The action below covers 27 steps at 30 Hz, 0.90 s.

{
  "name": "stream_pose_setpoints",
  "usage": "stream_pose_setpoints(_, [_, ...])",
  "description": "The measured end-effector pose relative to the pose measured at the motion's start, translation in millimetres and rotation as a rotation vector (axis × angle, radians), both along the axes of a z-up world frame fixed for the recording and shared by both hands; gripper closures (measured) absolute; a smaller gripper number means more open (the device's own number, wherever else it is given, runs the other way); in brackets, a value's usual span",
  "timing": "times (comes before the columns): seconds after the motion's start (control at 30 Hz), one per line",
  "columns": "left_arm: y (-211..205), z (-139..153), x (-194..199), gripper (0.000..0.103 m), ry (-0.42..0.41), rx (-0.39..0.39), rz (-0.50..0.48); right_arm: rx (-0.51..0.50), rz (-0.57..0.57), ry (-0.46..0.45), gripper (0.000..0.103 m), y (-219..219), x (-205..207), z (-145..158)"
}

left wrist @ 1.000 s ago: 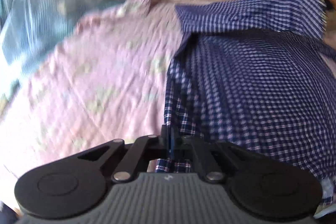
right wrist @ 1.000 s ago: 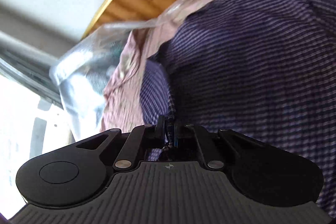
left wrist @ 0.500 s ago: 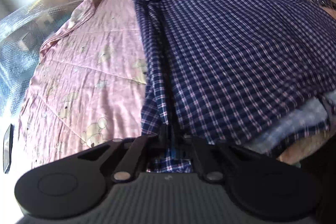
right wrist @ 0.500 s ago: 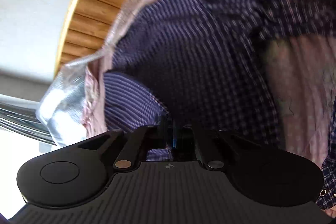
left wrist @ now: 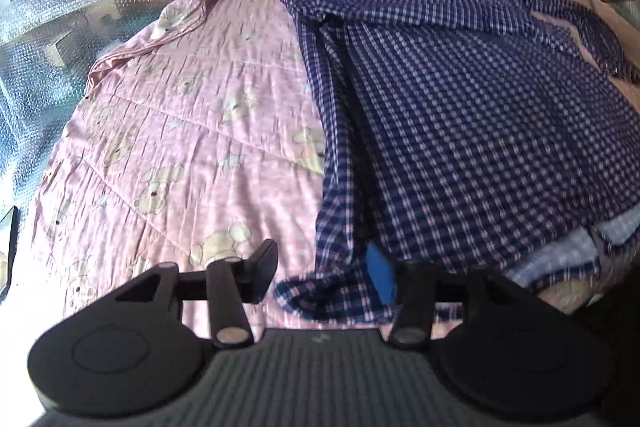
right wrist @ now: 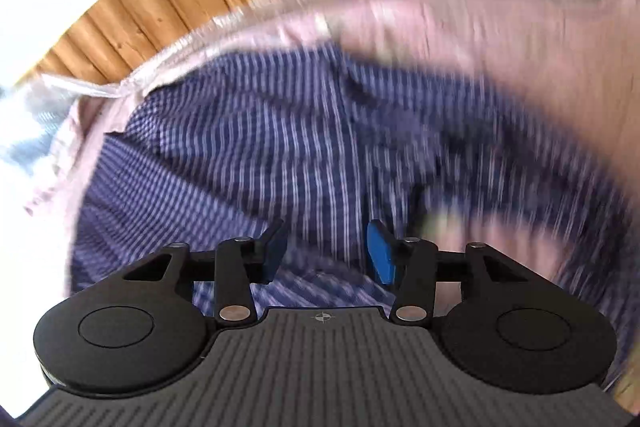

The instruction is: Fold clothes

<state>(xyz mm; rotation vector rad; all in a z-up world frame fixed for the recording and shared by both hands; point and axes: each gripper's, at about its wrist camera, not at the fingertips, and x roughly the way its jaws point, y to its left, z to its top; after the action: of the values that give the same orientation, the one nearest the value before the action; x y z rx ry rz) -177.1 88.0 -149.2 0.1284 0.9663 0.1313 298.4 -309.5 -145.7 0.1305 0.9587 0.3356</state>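
While both grippers gape — left gripper [left wrist: 326,273], right gripper [right wrist: 326,251] — shirt [left wrist: 460,115] lies ahead

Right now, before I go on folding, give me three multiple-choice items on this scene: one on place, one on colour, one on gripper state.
1. The navy checked shirt lies on:
A. a pink bear-print quilt
B. a wooden floor
C. a white chair

2. The pad on the left gripper finger is:
A. red
B. blue
C. green

3. The right gripper is:
A. shut on the shirt
B. open
C. out of view

Answers: 1 A, shirt spread over the quilt; 2 B, blue pad visible; 3 B, its fingers stand apart, nothing clamped.
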Motion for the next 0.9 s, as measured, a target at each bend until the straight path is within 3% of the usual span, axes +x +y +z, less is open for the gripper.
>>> stream_pose_setpoints(0.07, [3.9, -0.2, 5.3, 0.048, -0.022, -0.028, -0.004, 0.000, 0.088, -0.072, 0.053, 36.2, 6.4, 19.9])
stream_pose_setpoints(0.13, [8.0, -4.2, 12.2, 0.048, -0.038, -0.060, -0.017, 0.056, 0.230, -0.082, 0.051, 88.0, 22.0, 30.1])
stream_pose_setpoints(0.27, [16.6, -20.3, 16.2, 0.049, -0.042, -0.138, -0.015, 0.120, 0.501, -0.092, 0.035, 208.2, 60.4, 36.4])
stream_pose_setpoints(0.37, [24.2, -31.7, 11.0, 0.051, -0.038, -0.186, 0.024, 0.049, 0.587, -0.022, 0.025, 273.4, 86.9, 4.0])
stream_pose_setpoints(0.43, [28.7, -37.8, 6.9, 0.056, -0.030, -0.222, 0.054, -0.001, 0.642, 0.026, 0.025, 316.4, 104.5, -18.1])
stream_pose_setpoints(0.47, [31.0, -39.5, 4.8, 0.058, -0.027, -0.241, 0.068, -0.026, 0.669, 0.050, 0.026, 337.9, 113.3, -29.2])
stream_pose_setpoints(0.53, [34.6, -40.9, 1.0, 0.063, -0.027, -0.270, 0.102, -0.077, 0.724, 0.099, 0.046, 380.9, 130.9, -51.4])
stream_pose_setpoints(0.57, [36.3, -40.8, -0.4, 0.074, -0.026, -0.280, 0.124, -0.102, 0.751, 0.124, 0.085, 402.4, 139.8, -62.5])
stream_pose_setpoints(0.6, [38.5, -40.5, -0.9, 0.088, -0.018, -0.281, 0.156, -0.083, 0.755, 0.110, 0.103, 404.1, 143.7, -59.2])
stream_pose_setpoints(0.67, [41.9, -38.8, -1.5, 0.096, -0.006, -0.287, 0.217, -0.039, 0.761, 0.075, 0.103, 404.3, 150.7, -50.3])
stream_pose_setpoints(0.73, [41.3, -37.5, -0.3, 0.097, 0.005, -0.287, 0.264, 0.016, 0.697, 0.021, 0.103, 401.0, 161.6, -36.1])
stream_pose_setpoints(0.83, [34.0, -36.1, 4.6, 0.096, 0.025, -0.247, 0.277, -0.031, 0.699, 0.019, 0.103, 405.7, 159.0, -45.3])
stream_pose_setpoints(0.87, [33.9, -34.7, 5.0, 0.094, 0.033, -0.242, 0.285, -0.047, 0.703, 0.024, 0.099, 405.2, 154.2, -49.8])
stream_pose_setpoints(0.9, [33.9, -33.0, 4.9, 0.091, 0.041, -0.235, 0.292, -0.044, 0.702, 0.044, 0.084, 402.4, 153.2, -54.0])
